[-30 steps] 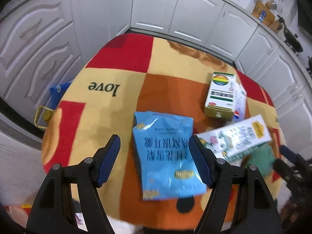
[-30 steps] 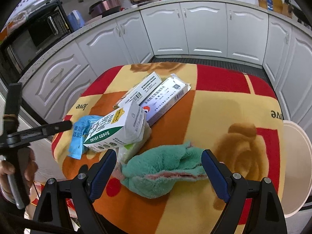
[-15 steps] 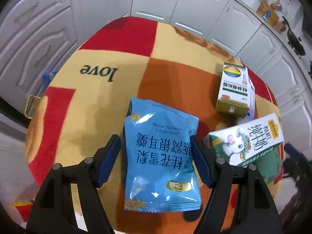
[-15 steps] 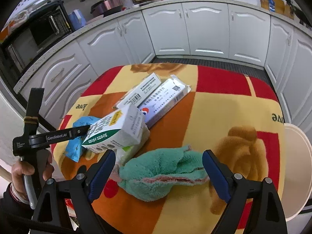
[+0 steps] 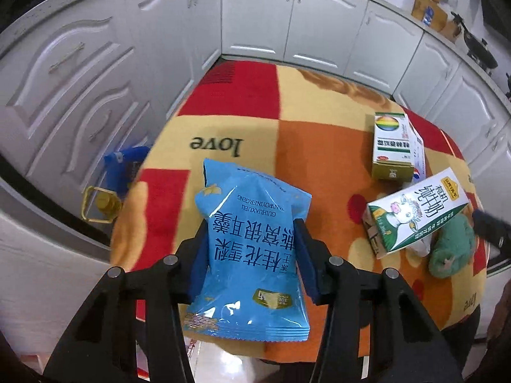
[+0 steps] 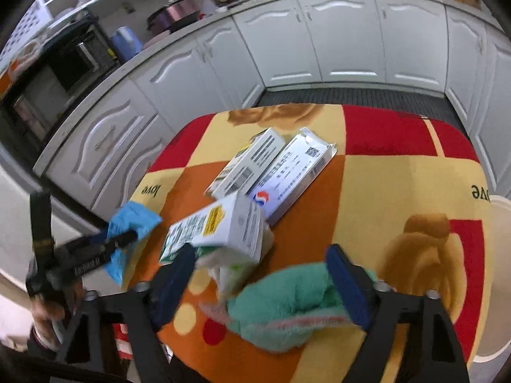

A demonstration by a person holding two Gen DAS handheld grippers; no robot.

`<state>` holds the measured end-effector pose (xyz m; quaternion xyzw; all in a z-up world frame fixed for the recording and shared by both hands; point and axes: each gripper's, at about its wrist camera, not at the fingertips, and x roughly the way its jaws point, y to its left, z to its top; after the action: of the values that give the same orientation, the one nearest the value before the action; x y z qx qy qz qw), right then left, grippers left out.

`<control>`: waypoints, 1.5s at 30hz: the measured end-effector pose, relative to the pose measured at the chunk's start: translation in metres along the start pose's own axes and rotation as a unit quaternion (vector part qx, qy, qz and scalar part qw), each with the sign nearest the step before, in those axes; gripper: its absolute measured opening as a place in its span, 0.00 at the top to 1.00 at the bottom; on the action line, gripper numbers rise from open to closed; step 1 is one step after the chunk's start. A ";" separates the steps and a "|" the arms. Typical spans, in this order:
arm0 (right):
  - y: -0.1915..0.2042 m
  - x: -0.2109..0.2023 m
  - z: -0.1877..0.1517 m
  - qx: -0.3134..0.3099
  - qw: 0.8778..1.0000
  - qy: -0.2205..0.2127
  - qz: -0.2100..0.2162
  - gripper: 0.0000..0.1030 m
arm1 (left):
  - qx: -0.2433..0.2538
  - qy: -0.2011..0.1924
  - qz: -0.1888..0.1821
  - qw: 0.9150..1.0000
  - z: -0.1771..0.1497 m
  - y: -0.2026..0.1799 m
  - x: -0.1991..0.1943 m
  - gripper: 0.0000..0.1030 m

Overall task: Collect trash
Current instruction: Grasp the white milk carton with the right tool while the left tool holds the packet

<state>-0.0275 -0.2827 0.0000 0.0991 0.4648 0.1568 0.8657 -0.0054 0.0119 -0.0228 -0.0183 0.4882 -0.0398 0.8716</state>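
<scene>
My left gripper (image 5: 250, 249) is shut on a blue snack packet (image 5: 252, 255) and holds it lifted above the near edge of the table; it also shows in the right wrist view (image 6: 131, 226). A milk carton (image 5: 415, 214) lies on its side, also in the right wrist view (image 6: 217, 229). A green-and-white box (image 5: 391, 145) and a long white box (image 6: 290, 172) lie behind it. My right gripper (image 6: 262, 274) is open, its jaws on either side of a green cloth (image 6: 287, 300) and crumpled white wrapper (image 6: 233, 271).
The table has a red, orange and yellow patterned cover (image 5: 319, 140). White kitchen cabinets (image 5: 319, 32) surround it. A blue bag (image 5: 123, 166) and a gold-capped bottle (image 5: 99, 204) stand on the floor at the left. A white bin rim (image 6: 498, 274) is at the right.
My left gripper closed on the blue packet and lifted it off the table toward the near edge. My right gripper moved forward and down over the green cloth.
</scene>
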 end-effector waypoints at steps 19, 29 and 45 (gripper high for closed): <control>0.013 0.020 0.030 0.008 0.999 -0.001 -0.035 0.23 | -0.001 0.003 -0.018 1.000 -0.003 -0.006 0.015 0.54; 0.041 0.063 0.046 0.008 1.000 0.024 -0.009 0.27 | -0.014 -0.008 -0.020 1.000 -0.008 0.008 0.005 0.54; 0.067 0.109 0.051 0.026 0.997 0.032 -0.071 0.14 | -0.030 -0.007 -0.035 0.999 -0.012 0.014 0.010 0.54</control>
<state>0.0601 -0.1817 -0.0351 0.0833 0.5020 0.0856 0.8566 -0.0093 0.0248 -0.0387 -0.0623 0.4822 -0.0554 0.8721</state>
